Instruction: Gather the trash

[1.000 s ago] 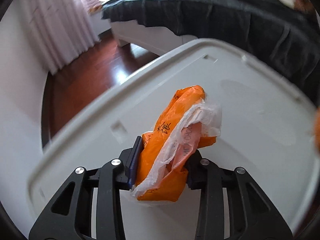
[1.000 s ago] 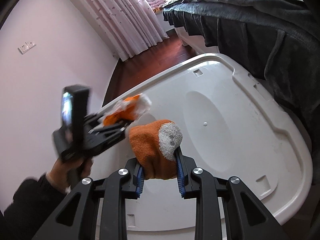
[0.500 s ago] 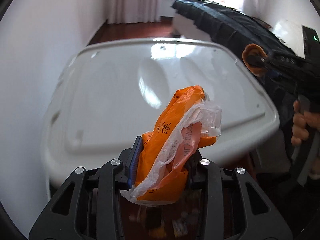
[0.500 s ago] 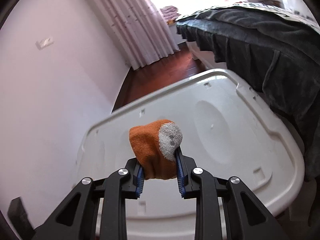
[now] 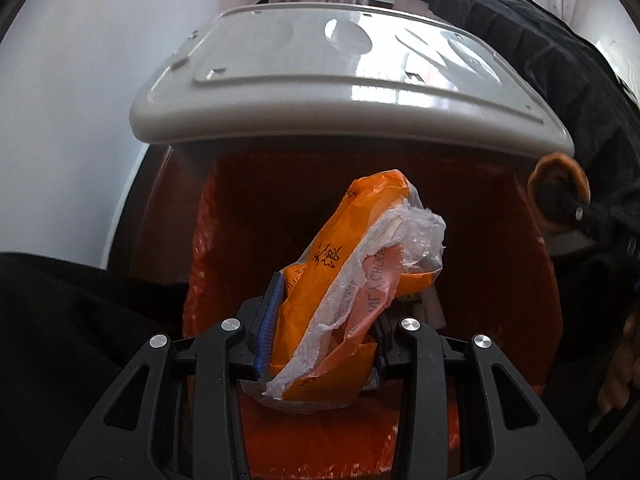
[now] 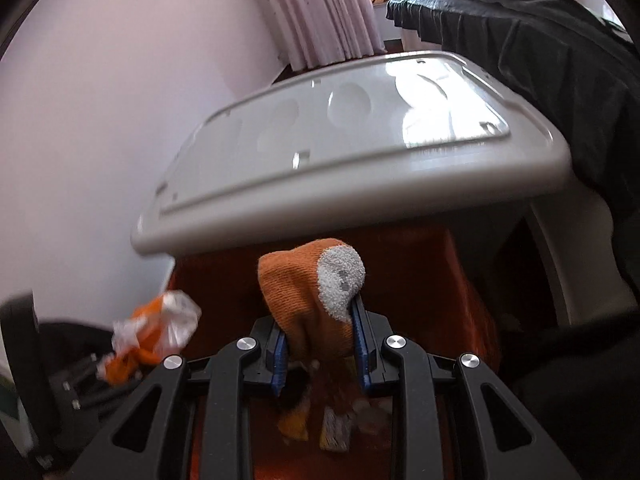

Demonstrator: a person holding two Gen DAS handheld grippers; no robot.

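Note:
My left gripper (image 5: 326,312) is shut on a crumpled orange and clear plastic wrapper (image 5: 352,264), held over the open mouth of a bin lined with an orange bag (image 5: 248,216). My right gripper (image 6: 318,334) is shut on an orange knitted sock with a grey toe (image 6: 308,292), also above the orange-lined bin (image 6: 460,312). Loose trash pieces (image 6: 332,424) lie at the bin's bottom. In the right wrist view the left gripper with its wrapper (image 6: 152,332) shows at lower left; in the left wrist view the sock (image 5: 556,196) shows at the right edge.
A white plastic tabletop (image 5: 332,80) overhangs the far side of the bin. A bed with a dark cover (image 6: 540,40) stands to the right, a white wall (image 6: 80,100) to the left, curtains (image 6: 320,8) at the back. A dark sleeve (image 5: 60,340) fills the lower left.
Both grippers have swung off the white tabletop, toward its near edge and over the orange-lined bin. Each still holds its item.

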